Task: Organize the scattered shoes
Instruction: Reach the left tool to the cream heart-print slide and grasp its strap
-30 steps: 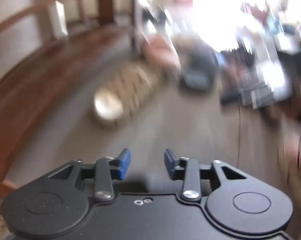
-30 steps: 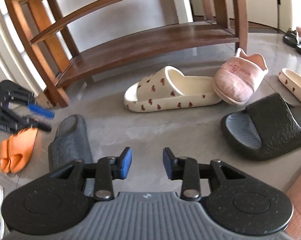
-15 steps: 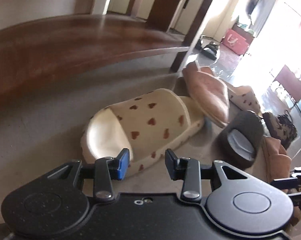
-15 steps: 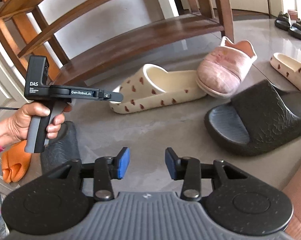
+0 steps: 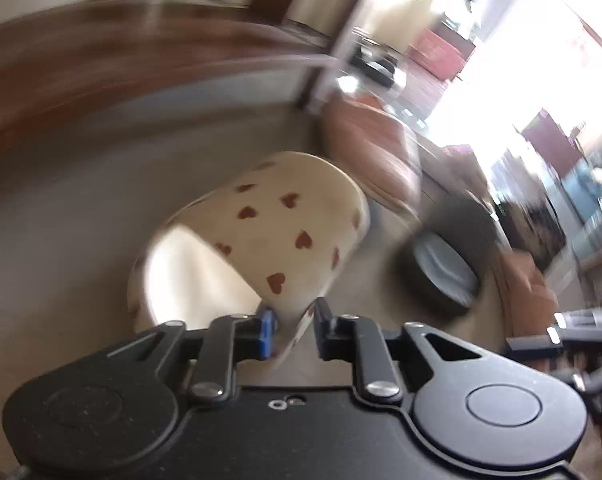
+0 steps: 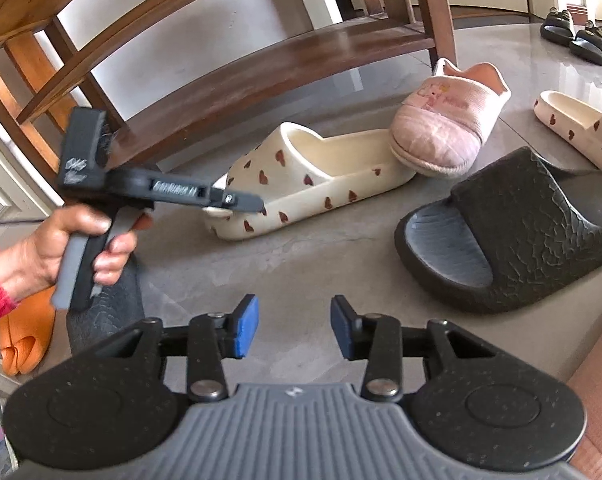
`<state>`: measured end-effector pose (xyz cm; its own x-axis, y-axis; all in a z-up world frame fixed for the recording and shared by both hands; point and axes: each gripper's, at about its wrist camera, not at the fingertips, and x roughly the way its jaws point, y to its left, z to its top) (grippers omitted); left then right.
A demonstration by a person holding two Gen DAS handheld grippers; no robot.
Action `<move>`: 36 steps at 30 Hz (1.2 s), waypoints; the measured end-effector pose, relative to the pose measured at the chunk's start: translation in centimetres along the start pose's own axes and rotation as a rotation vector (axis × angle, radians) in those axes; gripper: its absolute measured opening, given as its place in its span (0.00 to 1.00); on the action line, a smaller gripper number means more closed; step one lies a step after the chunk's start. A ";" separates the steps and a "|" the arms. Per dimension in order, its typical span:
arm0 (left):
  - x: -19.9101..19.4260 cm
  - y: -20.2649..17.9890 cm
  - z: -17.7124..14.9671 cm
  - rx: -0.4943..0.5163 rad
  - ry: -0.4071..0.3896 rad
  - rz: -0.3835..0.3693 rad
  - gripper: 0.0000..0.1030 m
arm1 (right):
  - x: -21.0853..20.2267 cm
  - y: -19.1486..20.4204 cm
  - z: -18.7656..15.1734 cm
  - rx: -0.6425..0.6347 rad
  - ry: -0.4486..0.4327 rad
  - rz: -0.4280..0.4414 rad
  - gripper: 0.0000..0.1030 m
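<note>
A cream slipper with red hearts [image 5: 281, 232] lies on the grey floor in front of the wooden shoe rack [image 6: 281, 60]. My left gripper [image 5: 293, 330] is closing its jaws, and the near edge of the slipper's strap is pinched between the blue pads. From the right wrist view the same slipper [image 6: 309, 184] has the left gripper [image 6: 257, 206] at its toe end, held by a hand [image 6: 53, 248] in a red sleeve. My right gripper [image 6: 295, 330] hangs open above bare floor, with nothing between its fingers.
A pink fabric slipper [image 6: 449, 120] leans on the cream slipper's heel. A black slide [image 6: 533, 224] lies to the right, its mate [image 6: 113, 308] under the hand. A second heart slipper [image 6: 581, 124], an orange slipper [image 6: 21, 340] and black sandals [image 6: 577, 34] lie around.
The left gripper came down and forward onto the cream heart slipper, and its jaws narrowed over the strap edge. The right gripper has hardly moved.
</note>
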<state>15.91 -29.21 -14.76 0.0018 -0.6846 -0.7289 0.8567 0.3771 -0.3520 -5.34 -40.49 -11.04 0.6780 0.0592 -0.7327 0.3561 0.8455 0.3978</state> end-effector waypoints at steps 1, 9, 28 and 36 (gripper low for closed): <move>0.0 -1.0 -0.6 0.005 -0.004 -0.008 0.11 | 0.0 0.0 -0.1 0.004 0.000 -0.004 0.43; 1.7 -3.1 -4.3 -0.178 -0.145 0.020 0.33 | -1.9 -0.5 -1.3 0.075 0.011 -0.080 0.43; -4.1 -13.0 -9.5 -0.314 -0.102 0.082 0.14 | -13.8 -2.6 -7.6 0.285 -0.134 -0.309 0.43; -5.0 -17.9 -12.6 -0.208 -0.013 0.026 0.13 | -17.5 -2.6 -9.4 0.345 -0.203 -0.363 0.43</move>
<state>-5.93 -24.72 -12.20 0.0309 -0.6804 -0.7322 0.7315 0.5146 -0.4474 -24.20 -38.79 -4.40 0.5708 -0.3370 -0.7487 0.7579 0.5671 0.3226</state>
